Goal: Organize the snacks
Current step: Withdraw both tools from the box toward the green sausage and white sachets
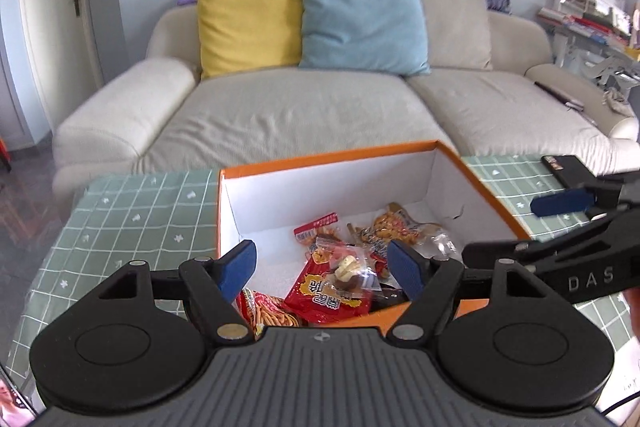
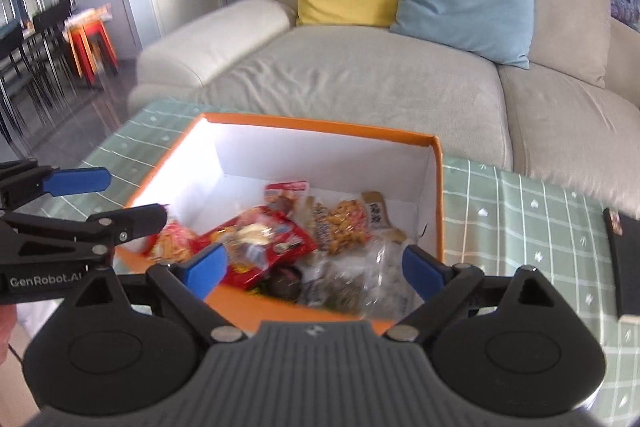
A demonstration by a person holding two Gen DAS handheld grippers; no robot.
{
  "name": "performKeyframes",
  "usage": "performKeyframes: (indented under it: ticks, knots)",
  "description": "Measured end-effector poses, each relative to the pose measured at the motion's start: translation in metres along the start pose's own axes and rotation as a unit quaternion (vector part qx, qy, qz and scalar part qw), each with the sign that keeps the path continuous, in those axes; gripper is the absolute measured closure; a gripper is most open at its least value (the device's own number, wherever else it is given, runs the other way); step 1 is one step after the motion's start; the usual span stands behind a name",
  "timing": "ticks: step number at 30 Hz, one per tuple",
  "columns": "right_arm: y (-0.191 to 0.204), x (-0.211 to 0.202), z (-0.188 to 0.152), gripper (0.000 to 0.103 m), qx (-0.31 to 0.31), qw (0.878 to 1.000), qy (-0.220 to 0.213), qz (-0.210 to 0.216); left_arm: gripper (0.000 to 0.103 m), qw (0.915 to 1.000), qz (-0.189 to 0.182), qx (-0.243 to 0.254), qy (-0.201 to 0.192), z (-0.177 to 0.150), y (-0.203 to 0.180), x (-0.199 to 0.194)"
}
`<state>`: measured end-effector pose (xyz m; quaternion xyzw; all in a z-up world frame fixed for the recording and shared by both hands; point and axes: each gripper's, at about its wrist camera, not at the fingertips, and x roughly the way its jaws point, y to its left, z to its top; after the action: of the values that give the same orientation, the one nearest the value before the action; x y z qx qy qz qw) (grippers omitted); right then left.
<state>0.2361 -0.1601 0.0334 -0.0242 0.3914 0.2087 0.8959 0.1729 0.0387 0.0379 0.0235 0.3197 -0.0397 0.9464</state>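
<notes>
Green checked cloth covers the tabletop (image 1: 132, 211), soft and lightly creased. Above its near edge the left hand-held gripper (image 1: 322, 267) hovers with its two blue, ridged pads spread wide and nothing between them. In the middle stands one rectangular cardboard box (image 2: 320, 125) — orange outside, plain white inside, open on top. The snacks (image 2: 288, 243) lie heaped in its near half: crinkly foil and clear plastic packets, one large glossy red bag (image 1: 332, 291) on top — too jumbled to count. The right hand-held gripper (image 2: 314, 267) hangs over the box's near rim, fingers likewise apart and empty. A flat black object (image 2: 628, 267) lies far right.
</notes>
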Motion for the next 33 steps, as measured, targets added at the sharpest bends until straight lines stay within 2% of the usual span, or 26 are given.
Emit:
performKeyframes:
  ticks: [6, 11, 15, 18, 27, 31, 33]
  knots:
    - [0.01, -0.032, -0.048, 0.009, 0.016, 0.999, -0.035, -0.009, 0.016, 0.9998, -0.009, -0.006, -0.02, -0.025, -0.004, -0.027]
    - [0.014, -0.05, -0.091, 0.009, 0.031, 0.997, -0.066, -0.038, 0.016, 0.9997, -0.016, 0.007, -0.019, -0.055, -0.014, -0.036]
    - [0.016, -0.057, -0.121, 0.009, 0.047, 0.993, -0.08, -0.07, 0.016, 0.9989, -0.042, 0.021, 0.006, -0.08, -0.024, -0.033]
    - [0.015, -0.056, -0.142, 0.009, 0.047, 0.99, -0.086, -0.099, 0.016, 0.9981, -0.046, 0.028, 0.031, -0.097, -0.029, -0.027]
    - [0.004, -0.042, -0.19, 0.009, 0.067, 0.989, -0.043, -0.124, 0.017, 0.9942, -0.061, 0.054, 0.07, -0.138, -0.041, -0.02]
    - [0.003, -0.029, -0.202, 0.009, 0.05, 0.989, -0.018, -0.135, 0.029, 0.9909, -0.068, 0.066, 0.096, -0.148, -0.045, -0.009]
    - [0.003, -0.023, -0.206, 0.009, 0.038, 0.99, -0.006, -0.138, 0.031, 0.9906, -0.063, 0.07, 0.099, -0.152, -0.045, -0.006]
